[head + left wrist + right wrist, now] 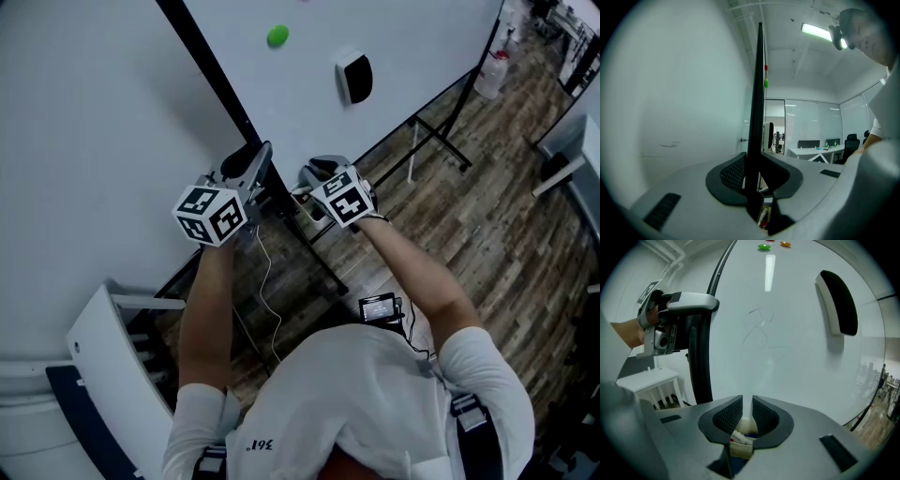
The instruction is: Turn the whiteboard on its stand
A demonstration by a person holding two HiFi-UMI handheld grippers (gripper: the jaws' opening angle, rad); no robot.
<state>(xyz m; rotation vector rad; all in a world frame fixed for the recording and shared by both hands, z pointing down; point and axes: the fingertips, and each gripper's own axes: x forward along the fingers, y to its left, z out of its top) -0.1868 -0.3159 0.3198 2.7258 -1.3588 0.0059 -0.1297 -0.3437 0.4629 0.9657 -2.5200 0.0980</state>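
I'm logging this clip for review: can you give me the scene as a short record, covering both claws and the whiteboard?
left claw: shut on the whiteboard frame, which runs edge-on between its jaws
right claw: narrow gap, nothing between, pointed at the board face
on board: black eraser, green magnet
stand: black legs on wood floor

- Flat white whiteboard (94,112), with a thin black frame (211,70).
- Small round green magnet (277,36) (an orange magnet (785,244) sits beside it in the right gripper view).
- Black-and-white oval board eraser (354,79).
- Black-and-white square-patterned cubes (211,214) on the left gripper (754,171) and right gripper (746,413).
- Brown wood-plank floor (487,216).
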